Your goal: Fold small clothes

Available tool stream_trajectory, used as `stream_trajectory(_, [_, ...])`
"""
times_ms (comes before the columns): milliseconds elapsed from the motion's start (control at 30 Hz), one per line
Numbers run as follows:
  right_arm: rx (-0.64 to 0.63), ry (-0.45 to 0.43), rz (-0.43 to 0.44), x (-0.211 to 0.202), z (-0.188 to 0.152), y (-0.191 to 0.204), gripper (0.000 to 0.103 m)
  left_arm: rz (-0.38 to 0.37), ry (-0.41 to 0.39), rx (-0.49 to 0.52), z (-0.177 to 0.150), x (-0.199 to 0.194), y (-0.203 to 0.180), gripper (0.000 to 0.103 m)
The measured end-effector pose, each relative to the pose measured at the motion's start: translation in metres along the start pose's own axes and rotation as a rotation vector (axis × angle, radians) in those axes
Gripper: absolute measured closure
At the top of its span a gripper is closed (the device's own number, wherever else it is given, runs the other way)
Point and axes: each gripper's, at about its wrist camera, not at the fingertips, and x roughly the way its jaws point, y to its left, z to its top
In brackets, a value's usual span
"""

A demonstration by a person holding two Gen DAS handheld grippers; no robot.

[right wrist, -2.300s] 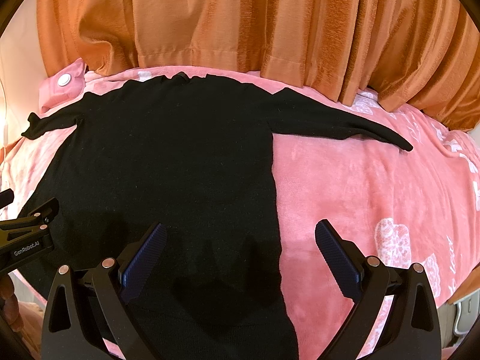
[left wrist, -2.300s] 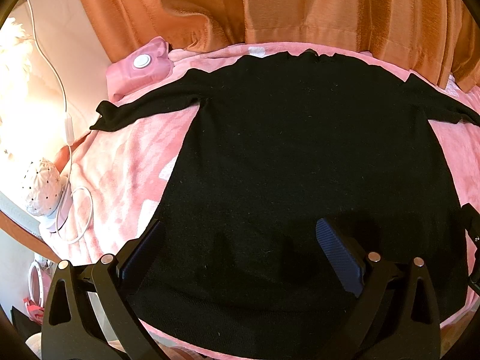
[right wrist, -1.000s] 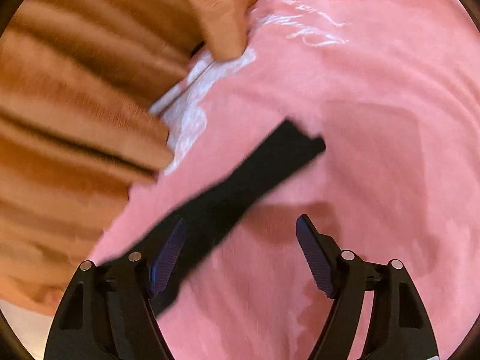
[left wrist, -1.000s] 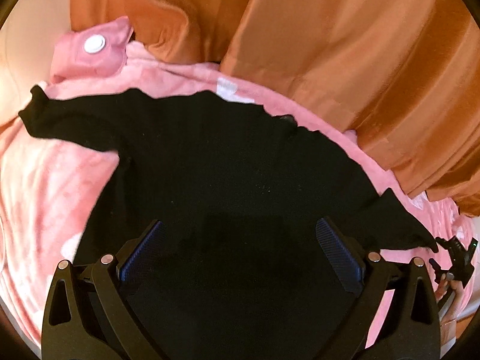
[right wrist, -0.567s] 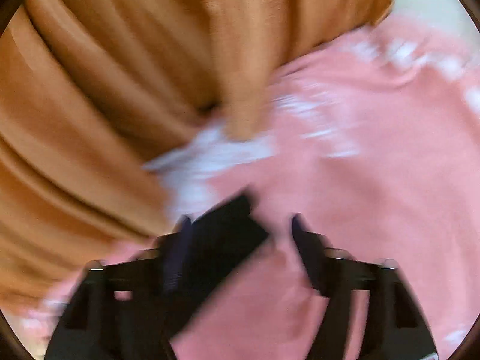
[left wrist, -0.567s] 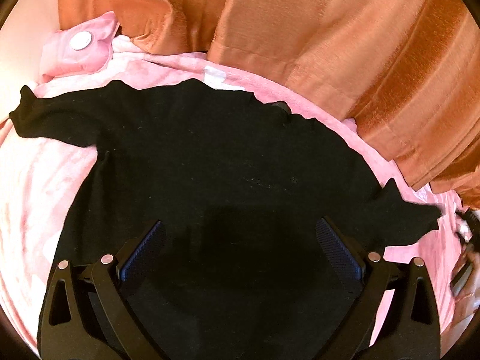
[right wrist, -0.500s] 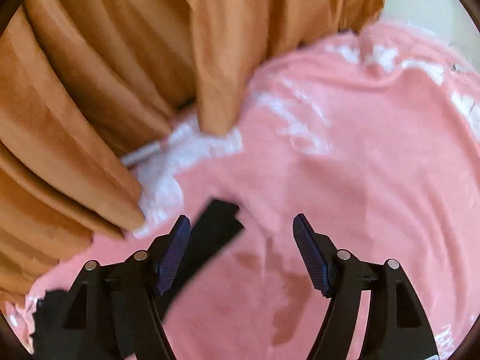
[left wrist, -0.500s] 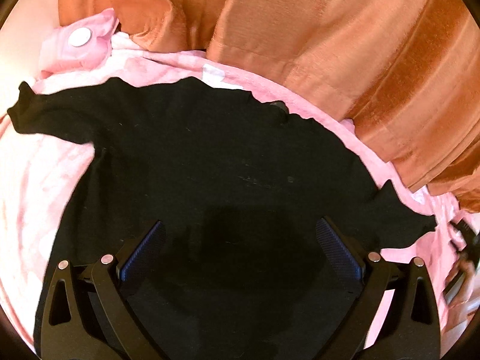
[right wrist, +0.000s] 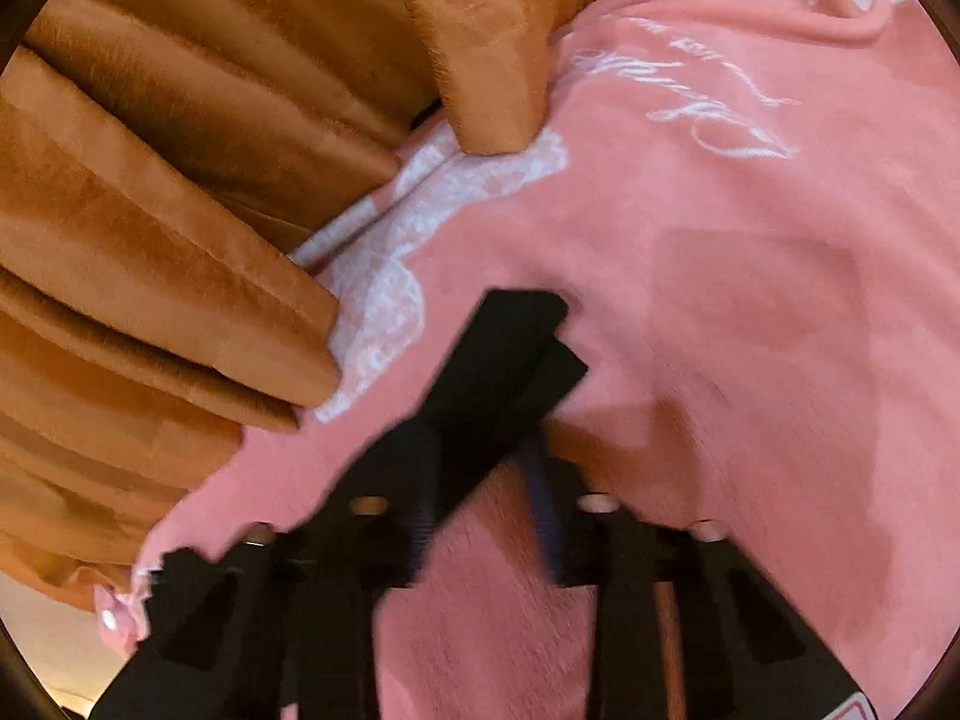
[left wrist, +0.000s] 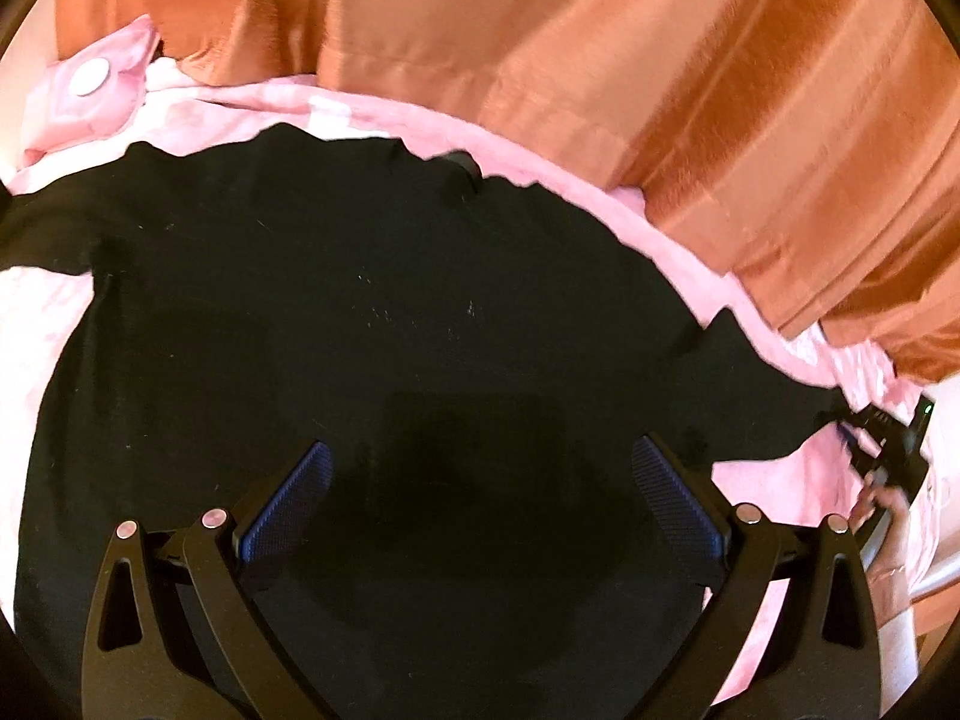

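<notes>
Orange curtain [left wrist: 690, 90] crowding the pink blanket [right wrist: 750, 300], pink pouch [left wrist: 90, 90] off by the black sweater [left wrist: 360, 330]. Left claw [left wrist: 477, 495] hovering spread wide over the body. Right claw [right wrist: 480, 516] nearly pressed together at the sleeve [right wrist: 498, 360]; too blurry to call it pinched.

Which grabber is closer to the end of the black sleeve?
Right. The right gripper is at the sleeve end, fingers closing around it. The left gripper hovers open over the sweater's body.

Heavy orange pleated curtains [left wrist: 690, 90] hang along the far edge of the pink fleece blanket [right wrist: 750, 300], closing off that side. A pink padded pouch with a white button [left wrist: 90, 90] sits far left. Bare blanket lies open to the right.
</notes>
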Motion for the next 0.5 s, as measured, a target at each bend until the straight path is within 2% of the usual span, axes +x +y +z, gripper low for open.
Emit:
stream_trajectory(67, [0.016, -0.004, 0.051, -0.002, 0.006, -0.001, 0.092, 0.011, 0.008, 0.004, 0.0, 0.005, 0.001, 0.005])
stream_trajectory(100, [0.012, -0.002, 0.062, -0.003, 0.008, 0.001, 0.085, 0.015, 0.013, 0.001, 0.001, 0.007, 0.002, 0.005])
stream_trajectory(200, [-0.022, -0.003, 0.099, -0.013, 0.014, 0.008, 0.079, 0.019, 0.019, -0.004, 0.001, 0.009, 0.005, 0.005])
stream_trajectory(300, [-0.079, 0.004, 0.099, -0.026, 0.019, 0.005, 0.078, 0.021, 0.018, 0.006, 0.001, 0.008, 0.005, 0.005])
stream_trajectory(367, [-0.112, 0.019, 0.069, -0.03, 0.02, -0.002, 0.078, 0.016, 0.018, 0.008, 0.0, 0.007, 0.005, 0.005])
stream_trajectory(500, [-0.129, 0.044, 0.038, -0.028, 0.018, -0.02, 0.078, 0.016, 0.013, 0.035, -0.003, 0.007, -0.004, 0.005])
